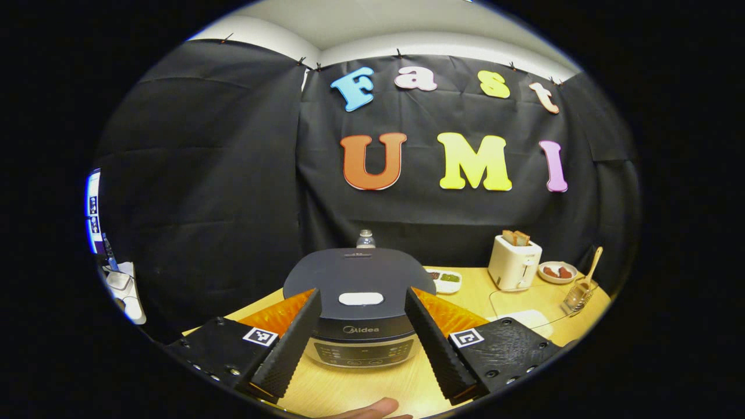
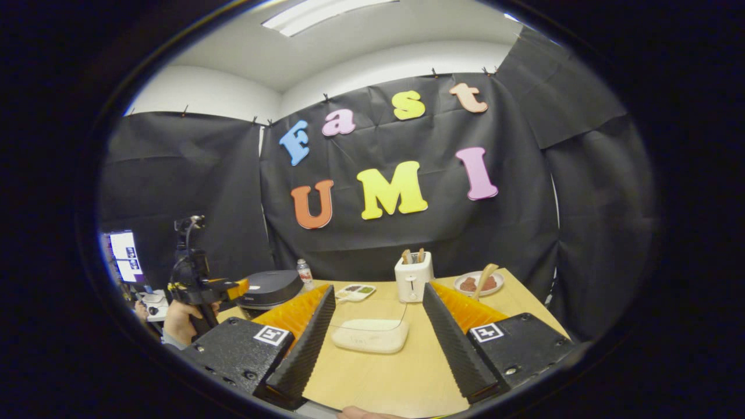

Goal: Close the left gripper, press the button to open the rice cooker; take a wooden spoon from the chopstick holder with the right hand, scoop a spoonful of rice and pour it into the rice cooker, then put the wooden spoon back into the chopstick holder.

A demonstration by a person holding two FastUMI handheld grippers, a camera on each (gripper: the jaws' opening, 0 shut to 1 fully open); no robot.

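The left gripper (image 1: 361, 334) hangs empty with fingers spread wide before the closed rice cooker (image 1: 361, 291) on the desk (image 1: 372, 384); judged best: bring them fully together first, then press squarely down on the pale lid button (image 1: 361, 298); the right gripper (image 2: 378, 343) waits wide open, empty, facing the rice container (image 2: 369, 336).

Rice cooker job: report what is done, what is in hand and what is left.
Done: nothing yet; the rice cooker lid is down. In hand: the left gripper faces the cooker with its jaws wide apart, not closed for the button press. The right gripper, open and empty, faces the rice container. Left: press the button, take the wooden spoon from the chopstick holder, scoop, pour, return it.
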